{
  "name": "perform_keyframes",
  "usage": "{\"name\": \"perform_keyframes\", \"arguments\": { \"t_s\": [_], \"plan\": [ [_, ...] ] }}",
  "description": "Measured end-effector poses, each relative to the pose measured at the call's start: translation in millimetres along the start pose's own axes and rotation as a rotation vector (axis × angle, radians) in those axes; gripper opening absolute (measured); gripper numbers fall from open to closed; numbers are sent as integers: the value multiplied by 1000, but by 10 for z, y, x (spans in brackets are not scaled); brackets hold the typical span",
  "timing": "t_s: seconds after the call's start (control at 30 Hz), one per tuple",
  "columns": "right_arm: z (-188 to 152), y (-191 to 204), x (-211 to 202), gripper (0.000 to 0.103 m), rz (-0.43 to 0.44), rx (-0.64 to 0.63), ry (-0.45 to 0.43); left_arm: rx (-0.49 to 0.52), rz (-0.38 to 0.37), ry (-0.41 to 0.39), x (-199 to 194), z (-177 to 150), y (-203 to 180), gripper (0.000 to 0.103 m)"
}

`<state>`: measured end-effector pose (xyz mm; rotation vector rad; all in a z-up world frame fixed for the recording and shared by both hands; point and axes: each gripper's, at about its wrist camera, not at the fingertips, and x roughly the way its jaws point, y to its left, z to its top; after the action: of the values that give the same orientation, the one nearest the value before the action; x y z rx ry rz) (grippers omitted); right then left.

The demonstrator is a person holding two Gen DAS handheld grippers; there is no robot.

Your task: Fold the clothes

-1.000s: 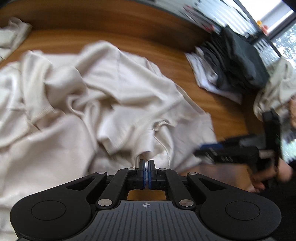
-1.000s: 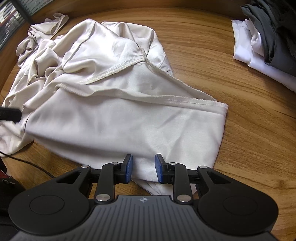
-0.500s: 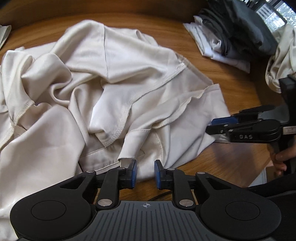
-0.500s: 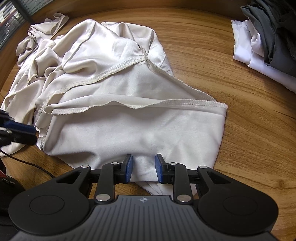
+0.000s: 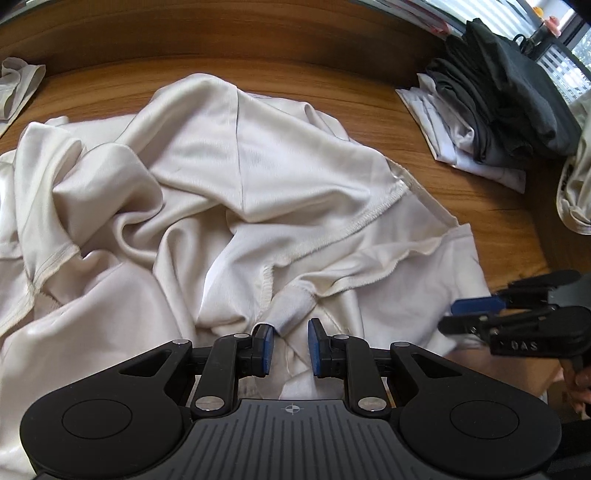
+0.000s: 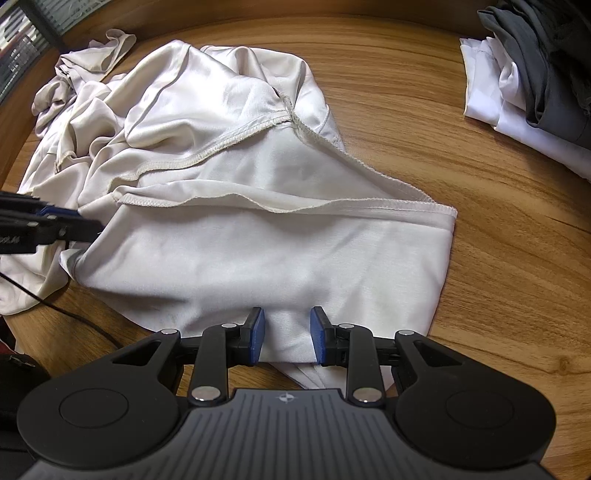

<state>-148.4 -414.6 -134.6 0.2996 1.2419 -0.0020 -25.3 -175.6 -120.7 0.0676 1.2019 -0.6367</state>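
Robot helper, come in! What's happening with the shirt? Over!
Left gripper open over a fold. Right gripper open at near edge. Cream garment crumpled on wooden table. Folded pile off to the side.

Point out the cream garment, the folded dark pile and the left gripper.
cream garment [image 6: 258, 254], right wrist view, flat lower panel.
folded dark pile [image 5: 517, 92], left wrist view, top dark garment.
left gripper [image 5: 289, 345], left wrist view, between fingertips.

Pretty warm-looking setup: a big brown wood-grain table [image 6: 424, 92] with a raised wooden edge [image 5: 221, 33] running along the far side. Bright daylight comes through a dark-framed window [image 5: 576, 55] with pale slatted blinds [image 5: 517, 14] in the corner.
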Motion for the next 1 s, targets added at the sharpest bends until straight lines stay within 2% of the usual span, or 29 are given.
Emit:
{"name": "perform_keyframes", "arguments": {
  "t_s": [0.2,0.27,0.5,0.67,1.0],
  "plan": [
    [6,3,1,31,0,2,2,5,1,-5,151,32,-13,20],
    [9,4,3,31,-1,1,3,-1,-19,-3,149,34,3,3],
    [12,16,5,32,-5,-4,5,-111,-148,4,-125,118,233,3],
    [6,27,-3,35,-1,-12,6,-236,-243,-42,-403,181,497,3],
    [35,202,-40,40,-12,-89,16,-307,-163,-82,-466,88,727,3]
  ]
}}
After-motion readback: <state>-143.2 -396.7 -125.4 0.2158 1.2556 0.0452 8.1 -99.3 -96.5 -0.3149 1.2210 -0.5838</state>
